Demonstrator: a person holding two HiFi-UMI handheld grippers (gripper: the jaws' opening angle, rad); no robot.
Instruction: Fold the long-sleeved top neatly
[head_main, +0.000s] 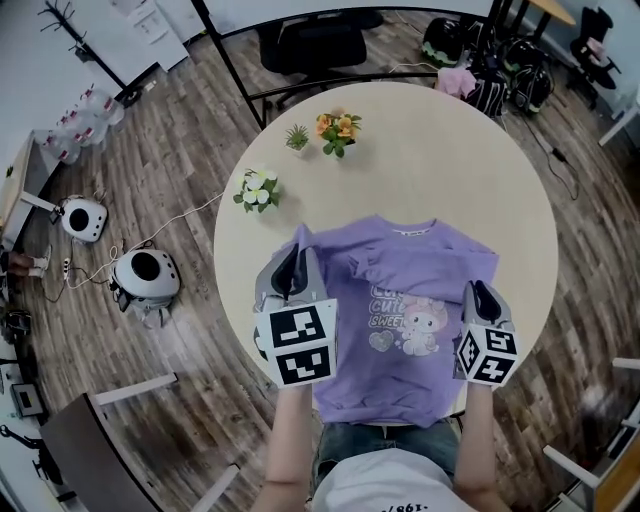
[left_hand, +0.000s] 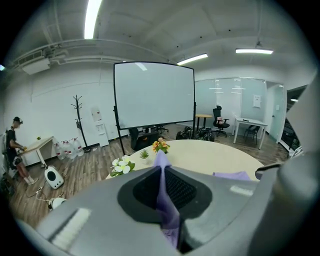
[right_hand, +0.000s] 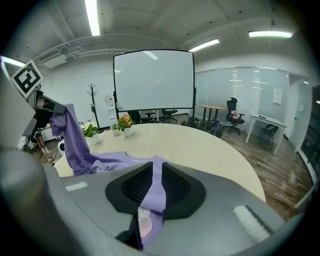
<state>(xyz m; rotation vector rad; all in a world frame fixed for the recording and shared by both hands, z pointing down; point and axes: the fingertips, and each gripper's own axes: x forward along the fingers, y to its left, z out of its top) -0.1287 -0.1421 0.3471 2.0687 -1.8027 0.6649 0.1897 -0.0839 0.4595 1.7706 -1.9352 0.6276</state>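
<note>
The purple top (head_main: 400, 310) lies face up on the round table (head_main: 430, 150), at the 6 o'clock side nearest the person. Its collar points toward 12, and its hem is at or just over the table edge. The left gripper (head_main: 291, 268) is pinched tight on a fold of purple cloth at the top's 9 o'clock side. Seen from the right gripper's camera, that cloth hangs up off the table in a loose drape. The right gripper (head_main: 478, 297) is clamped just as firmly on the 3 o'clock edge, down low near the printed picture.

To my eye the step is bringing the sides and sleeves in toward the middle. To do it well, I'd say hold the right side steady as an anchor so the body doesn't slide. Then carry the lifted left cloth across toward 3 o'clock in a low, even arc. The crease should run straight from 12 to 6, in line with the collar. The bunching near the left shoulder needs a pull to flatten it before the cloth is set down, or the wrinkle gets folded in.

The white flowers (head_main: 259, 189) stand at about 10 o'clock, near the raised cloth, so a wide swing could catch them. The orange flowers (head_main: 338, 130) and the little green plant (head_main: 297, 138) are well apart toward 11.
</note>
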